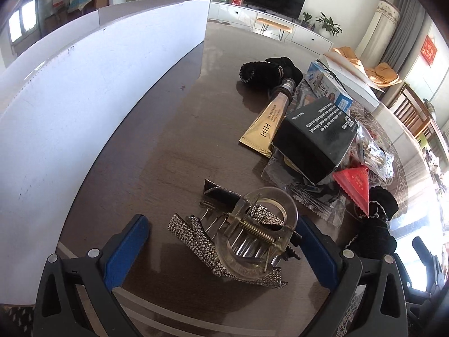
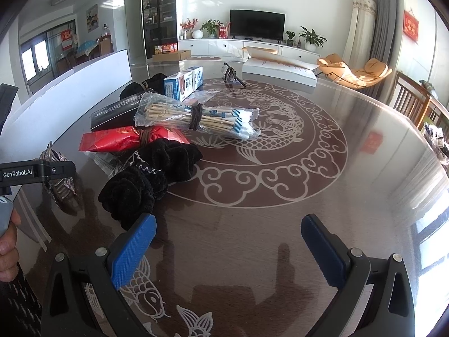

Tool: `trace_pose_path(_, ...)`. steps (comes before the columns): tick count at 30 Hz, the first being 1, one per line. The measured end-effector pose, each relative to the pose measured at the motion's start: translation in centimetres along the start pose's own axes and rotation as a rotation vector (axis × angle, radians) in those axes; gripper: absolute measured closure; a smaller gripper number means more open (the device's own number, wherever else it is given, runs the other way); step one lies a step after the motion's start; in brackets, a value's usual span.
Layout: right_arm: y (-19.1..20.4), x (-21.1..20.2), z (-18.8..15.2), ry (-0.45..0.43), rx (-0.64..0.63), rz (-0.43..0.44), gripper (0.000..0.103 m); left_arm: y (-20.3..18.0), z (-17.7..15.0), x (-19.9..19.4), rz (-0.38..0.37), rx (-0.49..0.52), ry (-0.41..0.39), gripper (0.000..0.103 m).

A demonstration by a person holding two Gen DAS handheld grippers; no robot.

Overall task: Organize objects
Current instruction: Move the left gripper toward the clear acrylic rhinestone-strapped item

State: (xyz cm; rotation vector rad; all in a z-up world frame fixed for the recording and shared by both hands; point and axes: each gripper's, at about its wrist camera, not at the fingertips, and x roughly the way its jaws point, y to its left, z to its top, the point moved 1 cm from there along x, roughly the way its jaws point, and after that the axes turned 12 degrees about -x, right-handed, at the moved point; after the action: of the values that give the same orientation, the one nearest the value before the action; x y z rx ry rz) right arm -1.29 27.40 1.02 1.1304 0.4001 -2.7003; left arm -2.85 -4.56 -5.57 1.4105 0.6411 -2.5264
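clear hair claw between left gripper's spread jaws

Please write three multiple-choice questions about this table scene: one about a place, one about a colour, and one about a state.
1. Where does the black box lie relative to the gold tube?
A. right of it, over its flat end
B. far left of it
C. inside the white box

2. What colour is the packet beside the black scrunchie?
A. green
B. red
C. yellow

3. What is the state of the left gripper?
A. shut and empty
B. open around the clear hair claw
C. out of view

Answers: 1 A, the box overlaps the tube's end; 2 B, red wrapper; 3 B, fingers spread either side.
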Motion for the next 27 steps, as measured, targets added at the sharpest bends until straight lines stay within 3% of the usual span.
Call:
trace_pose_path(8, -0.2, -0.1, -0.1, -0.008, 0.015, 0.021, 0.000, 0.0, -0.1, -0.1, -0.039, -0.007, 0.024, 0.000)
trace_pose_path(13, -0.6, -0.3, -0.1, -0.020, 0.031, 0.028, 0.000, 0.0, -0.5, -0.2, 0.050, 0.040, 0.083, 0.000)
trace_pose_path(21, -0.8, -0.4, -0.2, -0.033, 0.043, 0.044, 0.000, 2.7, -0.6, -1.0, 0.096, 0.024, 0.192, 0.000)
trace_pose_path(25, -0.8, -0.4, -0.2, -0.033, 0.043, 0.046, 0.000, 2.6, -0.8, -1.8, 0.020, -0.031, 0.204, 0.000)
trace_pose_path(27, -0.8, -0.4, -0.2, -0.033, 0.044, 0.045, 0.000, 1.9, -0.8, -1.7, 0.025, -0.021, 0.190, 0.000)
